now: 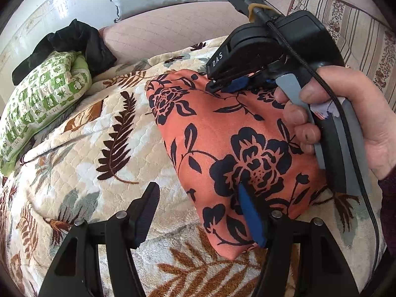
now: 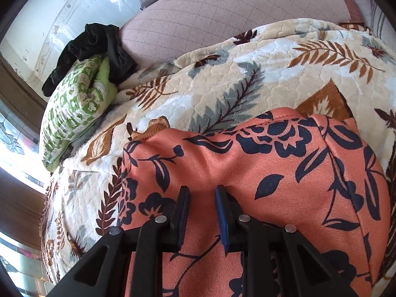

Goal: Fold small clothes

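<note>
The left gripper (image 1: 198, 212) gapes empty; the right gripper (image 2: 201, 193), at two o'clock, stands narrowly parted over the coral floral garment (image 1: 230, 133), so the fold may slip.

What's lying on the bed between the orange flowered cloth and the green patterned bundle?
Only bare leaf-print blanket; nothing sits between the orange flowered cloth and the green patterned bundle. Both wrist views show that stretch.

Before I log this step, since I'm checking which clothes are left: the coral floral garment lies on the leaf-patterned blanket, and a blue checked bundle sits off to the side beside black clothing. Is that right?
One thing is wrong: the bundle is green and white, not blue, as the left wrist view shows. The rest stands: the coral floral garment lies on the leaf-patterned blanket, and black clothing sits beside the bundle.
</note>
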